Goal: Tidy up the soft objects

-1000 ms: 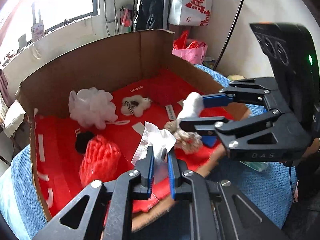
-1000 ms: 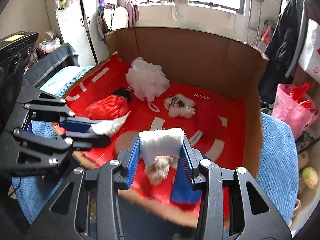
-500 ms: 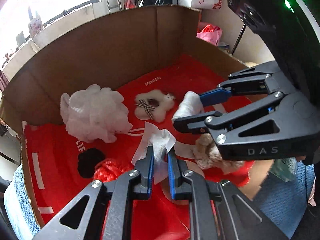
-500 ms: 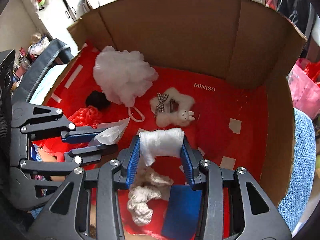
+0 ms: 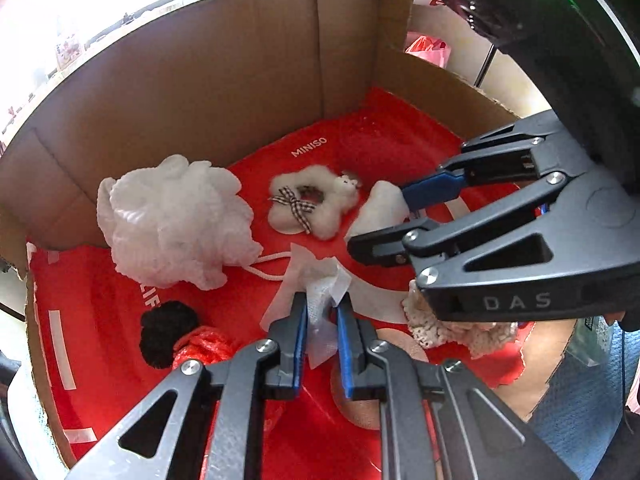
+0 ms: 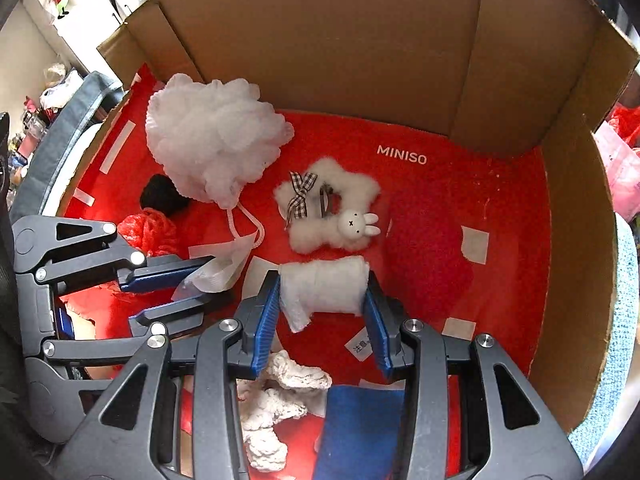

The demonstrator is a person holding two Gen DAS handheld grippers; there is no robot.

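Both loads are hovering over the red liner [image 6: 440,216] inside the cardboard box [image 6: 360,48], so the placing step looks to be under way. The left hand-held gripper [image 5: 322,312] is pinching a crumpled white tissue [image 5: 320,284] between nearly closed jaws; the right hand-held gripper [image 6: 322,298] is clamping a white cotton roll [image 6: 324,286] at a moderate spread. Next, each probably needs lowering onto bare liner and releasing. Open room is lying to the right of the plush bunny ring [image 6: 332,212]; the white bath pouf [image 6: 212,136] and red mesh ball [image 6: 150,230] are crowding the left, with box walls closing three sides.
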